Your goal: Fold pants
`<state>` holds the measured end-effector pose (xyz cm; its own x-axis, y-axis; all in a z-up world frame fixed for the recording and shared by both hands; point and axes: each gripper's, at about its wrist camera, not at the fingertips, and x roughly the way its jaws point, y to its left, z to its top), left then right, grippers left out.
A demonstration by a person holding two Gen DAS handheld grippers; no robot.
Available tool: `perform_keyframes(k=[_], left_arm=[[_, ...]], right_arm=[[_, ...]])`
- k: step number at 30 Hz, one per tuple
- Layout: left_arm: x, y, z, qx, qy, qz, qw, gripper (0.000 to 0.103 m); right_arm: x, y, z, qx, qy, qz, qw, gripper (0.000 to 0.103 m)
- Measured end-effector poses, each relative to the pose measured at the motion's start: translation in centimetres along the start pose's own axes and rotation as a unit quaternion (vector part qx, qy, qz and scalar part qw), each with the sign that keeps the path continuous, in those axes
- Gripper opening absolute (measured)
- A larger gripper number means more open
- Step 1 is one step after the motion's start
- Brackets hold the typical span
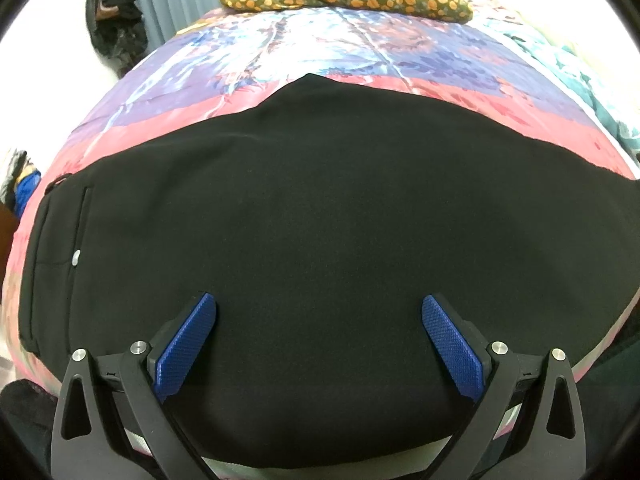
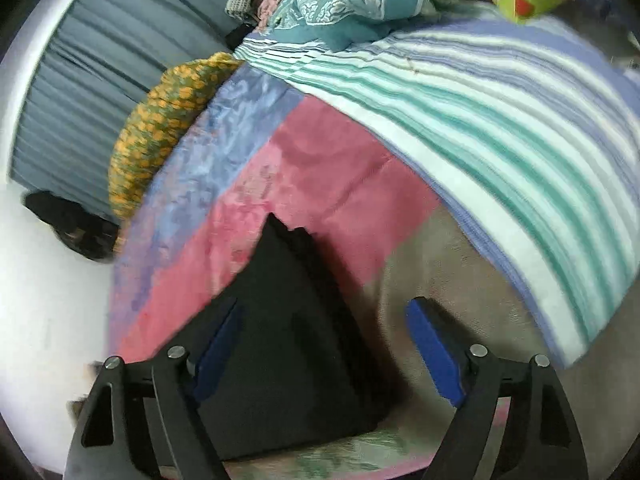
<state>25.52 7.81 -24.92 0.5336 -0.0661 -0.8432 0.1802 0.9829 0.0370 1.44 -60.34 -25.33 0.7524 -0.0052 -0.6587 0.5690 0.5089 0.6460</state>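
One pair of soft, limp black fabric pants (image 1: 320, 208) is spread on the patterned pink-and-purple bed cover (image 1: 280, 68). Both the left tongs (image 1: 319, 320) and right tongs (image 2: 320, 332) are held wide, gripping nothing. Light, floppy cloth like this is probably best pinched at an edge or corner.

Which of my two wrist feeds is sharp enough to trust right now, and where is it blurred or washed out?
Left wrist view: sharp; black pants read as a nearly featureless dark mass, bedspread bowed by the fisheye, top corners washed out white. Right wrist view: motion-smeared throughout, striped blanket streaked, left pad of the right gripper lost against the pants.
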Motion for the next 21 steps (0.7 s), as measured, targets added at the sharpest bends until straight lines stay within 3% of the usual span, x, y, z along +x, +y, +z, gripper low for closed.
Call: perform_keyframes(k=[2,4,7,8,9,12,16,21], left_arm=[[0.0,0.0,0.0,-0.001,0.000,0.001,1.0000,0.103],[0.1,0.0,0.1,-0.003,-0.001,0.002,1.0000,0.103],[0.2,0.0,0.2,-0.006,-0.002,0.004,1.0000,0.103],[0.2,0.0,0.2,-0.006,-0.002,0.004,1.0000,0.103],[0.2,0.0,0.2,-0.007,-0.002,0.004,1.0000,0.103],[0.2,0.0,0.2,-0.006,-0.002,0.004,1.0000,0.103],[0.2,0.0,0.2,-0.007,-0.001,0.004,1.0000,0.103],[0.2,0.0,0.4,-0.015,0.006,0.003,0.9999,0.103]], right_arm=[[1.0,-0.3,0.1,0.012,0.032,0.052,0.998,0.065],[1.9,0.2,-0.4,-0.007,0.059,0.052,0.997,0.064],[2.6,0.1,-0.4,0.007,0.070,0.044,0.997,0.052],[2.7,0.0,-0.4,0.014,0.073,0.044,0.996,0.035],[2.9,0.1,-0.5,0.013,0.084,0.045,0.995,0.028],[2.6,0.7,-0.6,0.014,0.081,0.068,0.994,0.026],[1.5,3.3,-2.0,0.026,0.073,0.157,0.985,0.025],[2.7,11.0,-5.5,0.017,0.091,0.281,0.955,0.025]])
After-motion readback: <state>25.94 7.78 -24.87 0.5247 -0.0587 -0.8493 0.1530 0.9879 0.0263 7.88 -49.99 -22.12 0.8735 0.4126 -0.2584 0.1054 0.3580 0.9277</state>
